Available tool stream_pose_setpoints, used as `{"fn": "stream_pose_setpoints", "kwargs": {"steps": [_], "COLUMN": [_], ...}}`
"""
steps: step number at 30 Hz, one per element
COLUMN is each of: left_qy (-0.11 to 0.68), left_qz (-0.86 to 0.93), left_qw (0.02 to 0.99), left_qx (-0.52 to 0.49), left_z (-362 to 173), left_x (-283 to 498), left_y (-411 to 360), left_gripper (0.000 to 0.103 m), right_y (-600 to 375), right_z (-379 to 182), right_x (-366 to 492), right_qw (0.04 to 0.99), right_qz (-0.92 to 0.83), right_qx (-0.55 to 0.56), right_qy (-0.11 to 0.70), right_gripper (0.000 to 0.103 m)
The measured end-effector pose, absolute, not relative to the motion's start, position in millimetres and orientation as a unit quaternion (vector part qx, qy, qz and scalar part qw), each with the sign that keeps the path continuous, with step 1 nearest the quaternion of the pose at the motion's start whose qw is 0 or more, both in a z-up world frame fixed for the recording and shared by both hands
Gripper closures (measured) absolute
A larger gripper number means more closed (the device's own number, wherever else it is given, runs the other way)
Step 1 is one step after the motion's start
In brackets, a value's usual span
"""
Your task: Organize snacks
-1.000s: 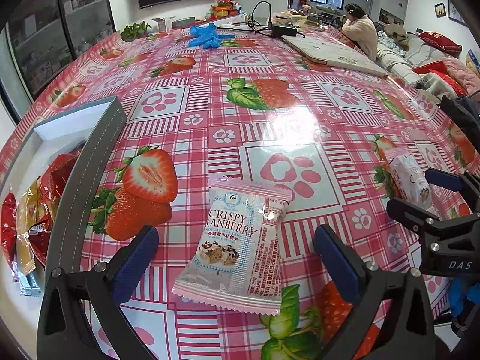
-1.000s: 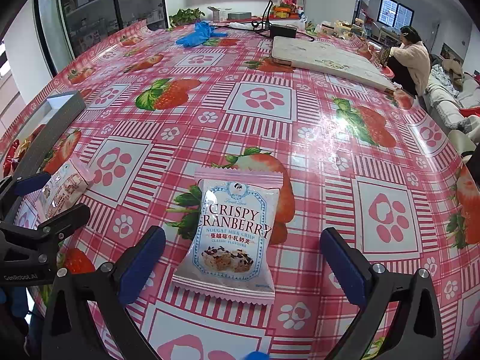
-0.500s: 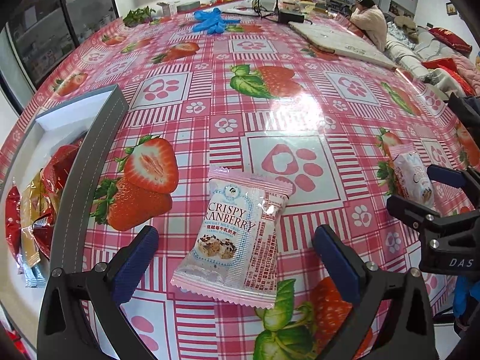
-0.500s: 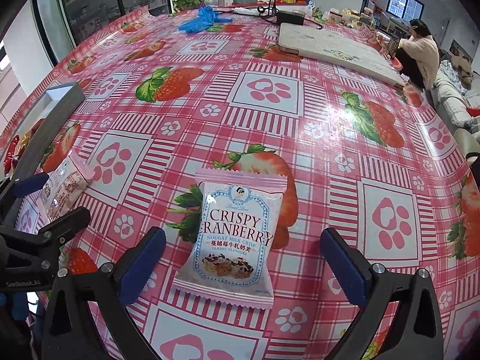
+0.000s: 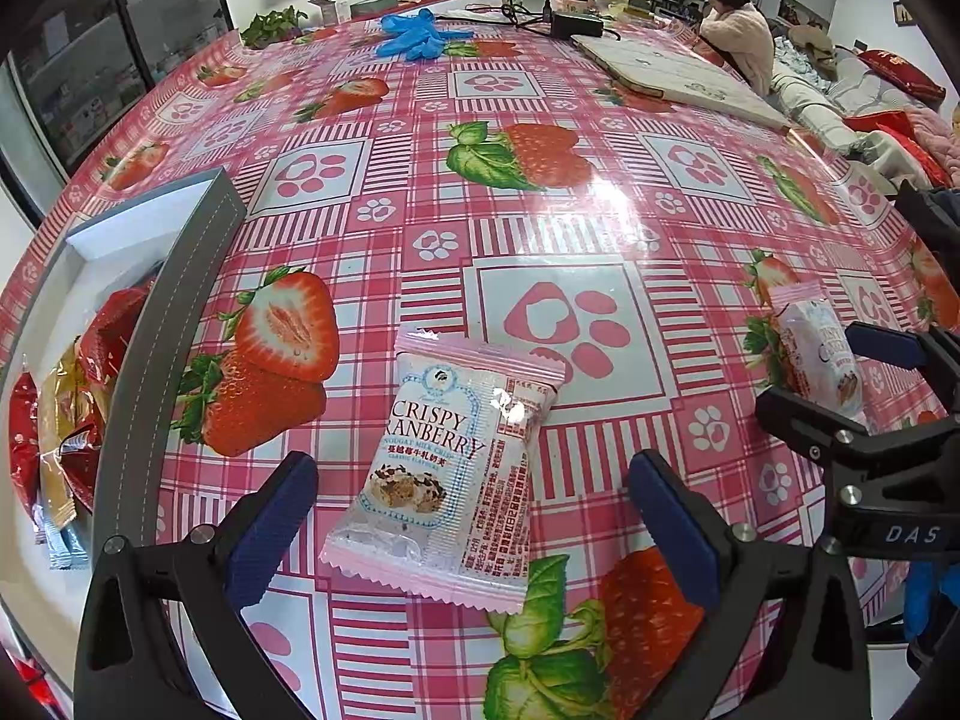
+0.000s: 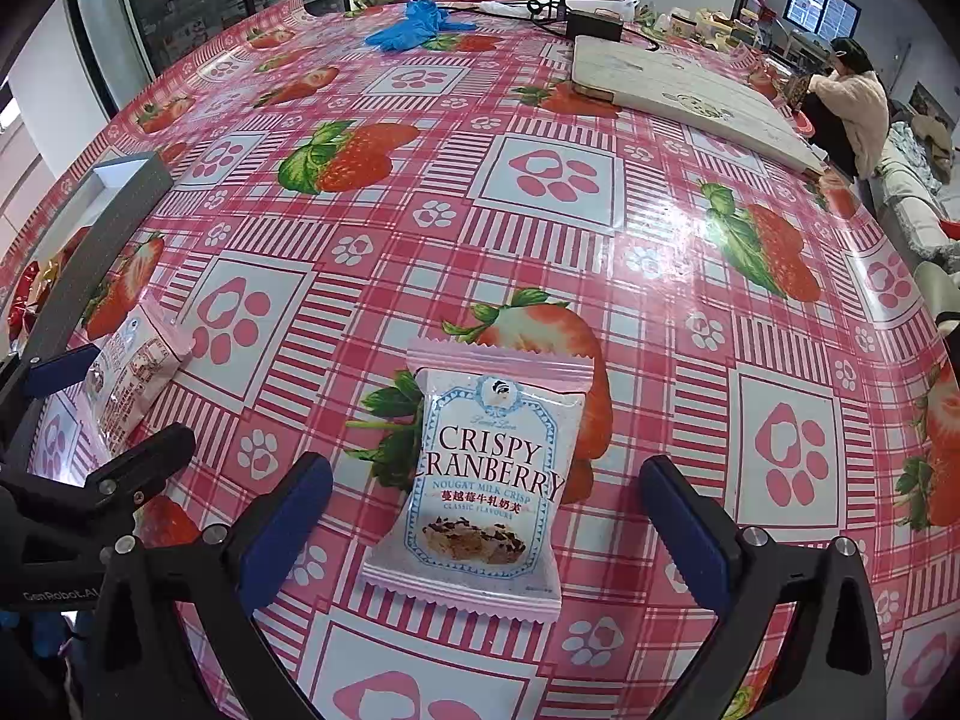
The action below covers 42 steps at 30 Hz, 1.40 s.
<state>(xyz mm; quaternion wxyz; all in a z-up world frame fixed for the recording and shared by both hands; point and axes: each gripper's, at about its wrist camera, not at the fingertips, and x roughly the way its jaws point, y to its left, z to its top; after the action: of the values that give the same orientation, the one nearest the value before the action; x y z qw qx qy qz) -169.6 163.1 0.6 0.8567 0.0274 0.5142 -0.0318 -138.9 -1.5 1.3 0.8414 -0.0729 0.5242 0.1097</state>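
Note:
Two pink-and-white "Crispy Cranberry" snack packets lie flat on the strawberry tablecloth. My left gripper (image 5: 474,516) is open, its blue pads on either side of the left packet (image 5: 447,468). My right gripper (image 6: 483,516) is open, its pads either side of the right packet (image 6: 489,480). Each view shows the other gripper and packet at its edge: the right packet (image 5: 819,354) in the left wrist view, the left packet (image 6: 129,366) in the right wrist view. A grey-rimmed tray (image 5: 162,336) at the far left holds several red and gold snack packets (image 5: 66,414).
Blue gloves (image 5: 420,36), a flat white board (image 5: 678,75), cables with a black adapter (image 5: 576,24) and a plant (image 5: 273,24) lie at the table's far end. A person (image 5: 735,33) sits beyond the table at the right, by a sofa.
Both grippers have tipped down and moved slightly closer over their packets; the packets sit a little nearer between the pads. Both packets have stayed where they lay.

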Motion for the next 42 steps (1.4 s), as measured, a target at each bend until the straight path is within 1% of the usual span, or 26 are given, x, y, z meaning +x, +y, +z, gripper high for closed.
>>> {"fn": "stream_pose_setpoints", "kwargs": {"steps": [3,4,5,6,7,8,9,10,11,15,24,27,42], "left_qy": [0.513,0.513,0.513,0.510,0.507,0.503,0.501,0.499,0.497,0.497,0.483,0.483,0.490], "left_qz": [-0.032,-0.033,-0.036,-0.037,-0.038,-0.040,-0.041,-0.043,-0.044,-0.054,-0.053,-0.049,-0.047], "left_qw": [0.857,0.857,0.858,0.859,0.861,0.863,0.864,0.865,0.866,0.866,0.874,0.873,0.869], "left_qx": [0.029,0.029,0.025,0.024,0.024,0.025,0.025,0.025,0.026,0.013,-0.026,-0.043,-0.044], "left_z": [1,1,2,3,5,6,8,9,11,12,26,27,20], "left_x": [-170,-170,-171,-172,-174,-176,-176,-177,-178,-182,-196,-198,-201], "left_y": [162,162,162,161,160,159,158,157,156,159,179,188,186], "left_gripper": [0.000,0.002,0.004,0.009,0.016,0.021,0.033,0.048,0.054,0.057,0.057,0.057,0.057], "right_y": [-1,-1,0,1,2,3,2,2,0,-4,-4,-4,7], "right_z": [1,2,3,6,9,10,12,14,14,16,18,16,15], "right_x": [-137,-137,-138,-139,-140,-140,-140,-140,-140,-143,-147,-148,-148], "right_qw": [0.838,0.837,0.838,0.840,0.841,0.841,0.842,0.842,0.842,0.840,0.833,0.833,0.841], "right_qz": [0.108,0.108,0.109,0.111,0.113,0.113,0.112,0.114,0.114,0.130,0.155,0.148,0.128], "right_qx": [-0.073,-0.073,-0.073,-0.074,-0.074,-0.074,-0.071,-0.067,-0.059,-0.030,0.012,0.001,-0.060], "right_qy": [0.530,0.531,0.530,0.526,0.525,0.524,0.523,0.523,0.524,0.525,0.531,0.532,0.521], "right_gripper": [0.000,0.002,0.008,0.019,0.025,0.040,0.056,0.062,0.063,0.063,0.063,0.063,0.062]}}
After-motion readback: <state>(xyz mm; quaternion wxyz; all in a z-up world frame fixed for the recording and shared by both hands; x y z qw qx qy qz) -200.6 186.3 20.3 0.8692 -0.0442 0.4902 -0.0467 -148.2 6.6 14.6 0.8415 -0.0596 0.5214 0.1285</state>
